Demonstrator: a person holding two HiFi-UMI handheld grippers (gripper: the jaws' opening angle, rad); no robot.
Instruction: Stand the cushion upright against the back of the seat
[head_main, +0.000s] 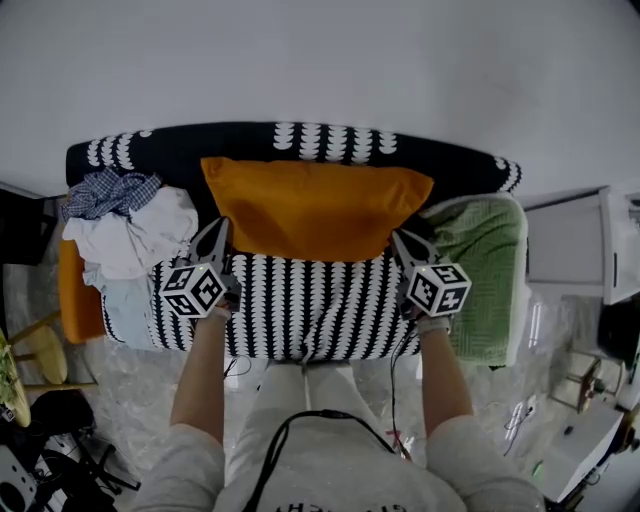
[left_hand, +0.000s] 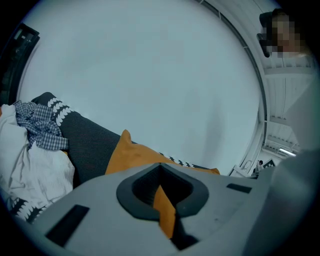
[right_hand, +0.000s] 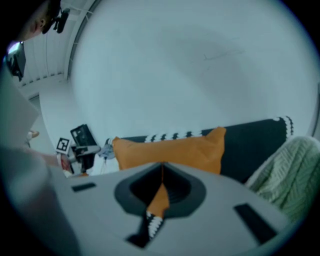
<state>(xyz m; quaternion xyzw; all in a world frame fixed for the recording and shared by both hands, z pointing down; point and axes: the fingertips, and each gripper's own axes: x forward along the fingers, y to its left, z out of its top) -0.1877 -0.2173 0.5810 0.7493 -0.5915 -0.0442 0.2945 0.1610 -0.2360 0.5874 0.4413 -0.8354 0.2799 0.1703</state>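
Observation:
An orange cushion (head_main: 315, 208) leans with its top edge against the dark backrest (head_main: 180, 148) of a sofa, on the black-and-white patterned seat (head_main: 300, 305). My left gripper (head_main: 221, 229) is shut on the cushion's lower left corner, and my right gripper (head_main: 396, 238) is shut on its lower right corner. In the left gripper view the cushion (left_hand: 131, 156) rises past the left gripper (left_hand: 161, 175), with a fold of orange cloth pinched in its jaws. The right gripper view shows the cushion (right_hand: 170, 150) standing against the backrest, with orange cloth pinched in the right gripper (right_hand: 161, 176).
A pile of clothes (head_main: 130, 235) with a checked shirt lies on the sofa's left end. A green textured blanket (head_main: 485, 265) drapes the right end. A white cabinet (head_main: 580, 250) stands to the right, a stool (head_main: 45, 352) to the left. A plain wall rises behind the sofa.

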